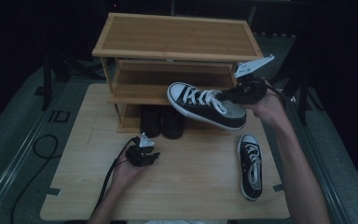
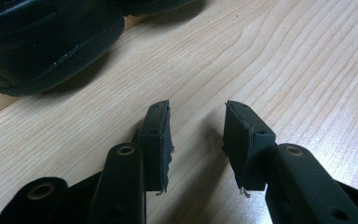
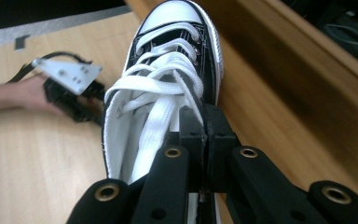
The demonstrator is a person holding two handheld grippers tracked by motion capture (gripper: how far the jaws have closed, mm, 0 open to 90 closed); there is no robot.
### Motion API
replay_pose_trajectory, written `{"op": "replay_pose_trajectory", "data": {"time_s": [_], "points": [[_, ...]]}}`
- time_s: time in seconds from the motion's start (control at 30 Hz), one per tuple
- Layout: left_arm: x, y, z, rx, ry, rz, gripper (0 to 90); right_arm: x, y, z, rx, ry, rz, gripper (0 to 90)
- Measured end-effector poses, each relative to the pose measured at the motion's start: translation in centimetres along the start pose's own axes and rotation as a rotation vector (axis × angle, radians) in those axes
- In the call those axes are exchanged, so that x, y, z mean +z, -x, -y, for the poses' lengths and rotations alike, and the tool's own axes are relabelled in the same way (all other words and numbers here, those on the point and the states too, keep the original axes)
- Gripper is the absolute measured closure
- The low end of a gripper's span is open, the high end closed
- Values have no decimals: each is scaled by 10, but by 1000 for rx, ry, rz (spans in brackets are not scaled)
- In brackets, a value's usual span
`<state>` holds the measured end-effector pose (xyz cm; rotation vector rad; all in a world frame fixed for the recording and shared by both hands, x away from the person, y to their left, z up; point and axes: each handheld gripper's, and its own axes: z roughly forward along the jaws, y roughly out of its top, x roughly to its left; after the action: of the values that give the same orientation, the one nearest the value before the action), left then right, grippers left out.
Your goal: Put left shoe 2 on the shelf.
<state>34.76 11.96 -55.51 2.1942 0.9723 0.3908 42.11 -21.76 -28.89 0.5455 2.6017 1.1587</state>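
On the table, seen from above: a wooden shoe rack (image 1: 177,37) stands at the far edge of the light wooden tabletop (image 1: 191,186), with two hands working in front of it.

Right gripper (image 1: 235,95): raised in front of the rack's middle shelf, its jaws pressed together on the side wall of a black-and-white sneaker (image 1: 205,105) near the heel opening; in the right gripper view the two pads (image 3: 193,135) meet with the shoe's edge pinched between them.

Held sneaker: off the table, toe cap pointing left toward the rack in the high view, sole tilted slightly, white laces on top. In the right gripper view it stretches away from the jaws alongside a shelf edge.

Second sneaker (image 1: 251,165): lying on the tabletop at the right, toe toward the far side, well apart from the held one.

Left gripper (image 1: 150,156): low over the table at the left of centre, jaws spread with bare wood between them; its pads (image 2: 156,144) grip nothing.

Dark shoes (image 1: 162,122): a black pair standing on the rack's lowest level, just beyond the left gripper; the rounded black shape at the upper left of the left gripper view is probably one of these.

Cable (image 1: 107,179): trails from the left gripper back along the forearm.
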Motion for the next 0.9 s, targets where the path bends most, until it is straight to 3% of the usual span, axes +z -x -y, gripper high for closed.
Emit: {"op": "replay_pose_trajectory", "data": {"time_s": [0.27, 0.4, 0.77, 0.83, 0.9], "points": [[0, 0, 0, 1, 0, 0, 617, 10, 8, -10, 42, 25, 52, 885], [0, 0, 0, 1, 0, 1, 617, 21, 12, -13, 75, 27, 102, 885], [0, 0, 0, 2, -2, 1, 615, 40, 17, -13, 111, 32, 166, 885], [0, 0, 0, 7, -4, 0, 615, 45, 16, -9, 111, 24, 192, 884], [0, 0, 0, 10, -6, 0, 615, 45, 18, -4, 122, 34, 189, 884]]}}
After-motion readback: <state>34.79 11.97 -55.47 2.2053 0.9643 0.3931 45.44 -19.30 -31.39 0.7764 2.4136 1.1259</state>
